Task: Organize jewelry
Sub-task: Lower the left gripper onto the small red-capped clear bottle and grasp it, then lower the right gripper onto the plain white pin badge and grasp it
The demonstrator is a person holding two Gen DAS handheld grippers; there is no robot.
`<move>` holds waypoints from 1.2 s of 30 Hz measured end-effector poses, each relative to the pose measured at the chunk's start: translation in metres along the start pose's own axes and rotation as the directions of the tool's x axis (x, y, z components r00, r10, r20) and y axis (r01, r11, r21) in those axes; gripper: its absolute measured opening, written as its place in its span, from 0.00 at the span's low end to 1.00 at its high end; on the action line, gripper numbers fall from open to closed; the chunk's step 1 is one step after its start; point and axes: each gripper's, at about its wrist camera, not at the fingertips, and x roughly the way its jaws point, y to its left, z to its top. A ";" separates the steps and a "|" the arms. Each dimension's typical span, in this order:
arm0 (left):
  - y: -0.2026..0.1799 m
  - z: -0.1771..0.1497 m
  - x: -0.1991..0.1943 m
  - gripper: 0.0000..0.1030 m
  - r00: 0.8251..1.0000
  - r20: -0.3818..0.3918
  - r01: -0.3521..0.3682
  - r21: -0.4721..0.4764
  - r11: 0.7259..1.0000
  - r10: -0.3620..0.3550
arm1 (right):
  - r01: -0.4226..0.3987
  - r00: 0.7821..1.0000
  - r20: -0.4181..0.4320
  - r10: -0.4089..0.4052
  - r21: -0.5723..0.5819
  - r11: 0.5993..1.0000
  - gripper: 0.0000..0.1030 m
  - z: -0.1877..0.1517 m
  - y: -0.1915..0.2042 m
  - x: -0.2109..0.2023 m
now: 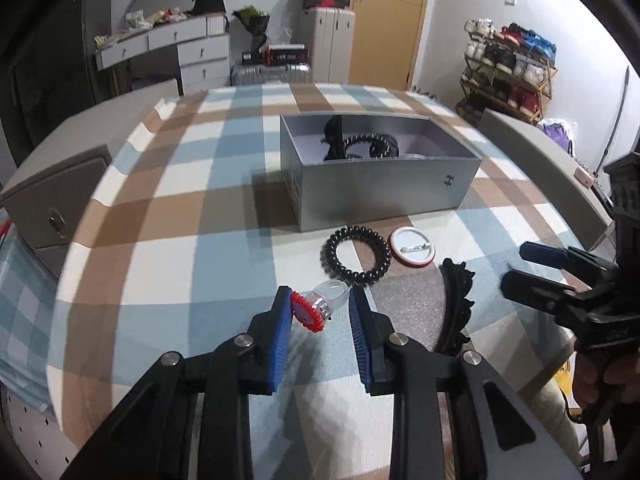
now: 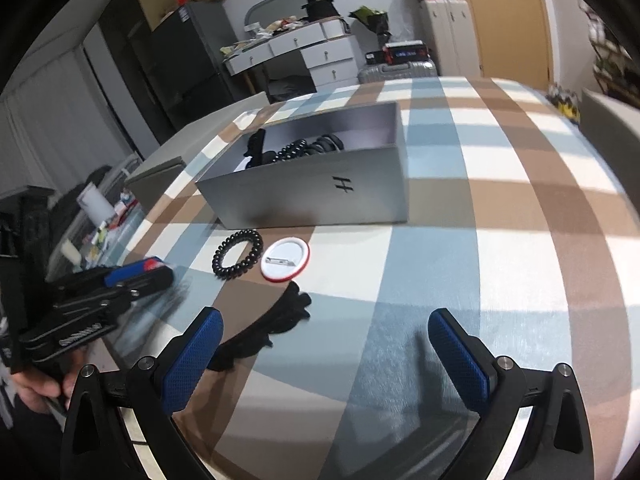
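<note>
My left gripper (image 1: 320, 296) is shut on a clear plastic ring with a red flower top (image 1: 310, 312), just above the plaid tablecloth. From the right wrist view this gripper (image 2: 156, 270) shows at the left edge. A black spiral hair tie (image 1: 356, 258) (image 2: 238, 254), a white badge with a red rim (image 1: 412, 247) (image 2: 285, 260) and a black lacy hair piece (image 1: 456, 304) (image 2: 276, 320) lie in front of the open grey box (image 1: 380, 184) (image 2: 312, 192). Black hair ties sit inside the box. My right gripper (image 2: 326, 316) (image 1: 518, 268) stands open and empty, near the lacy piece.
The plaid-covered table (image 1: 180, 200) ends at a curved edge on the left, with a grey cabinet (image 1: 52, 200) beside it. A white desk with drawers (image 1: 192, 52), suitcases (image 1: 328, 40) and a shoe rack (image 1: 508, 68) stand at the back.
</note>
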 end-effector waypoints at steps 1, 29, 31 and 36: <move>0.001 0.000 -0.003 0.22 1.000 0.009 0.002 0.000 1.000 -0.002 | 0.008 1.000 -0.002 -0.008 -0.017 1.000 1.00 0.002 0.003 0.001; 0.065 -0.027 -0.029 0.22 0.994 0.093 0.067 -0.151 0.986 -0.053 | 0.045 0.991 -0.118 -0.069 -0.194 0.980 0.68 0.031 0.045 0.059; 0.066 -0.028 -0.029 0.22 0.994 0.092 0.069 -0.156 0.985 -0.055 | 0.045 0.990 -0.125 -0.071 -0.200 0.979 0.59 0.032 0.045 0.061; 0.063 -0.031 -0.033 0.22 0.993 0.101 0.070 -0.141 0.987 -0.056 | 0.042 0.988 -0.137 -0.075 -0.229 0.973 0.52 0.032 0.049 0.066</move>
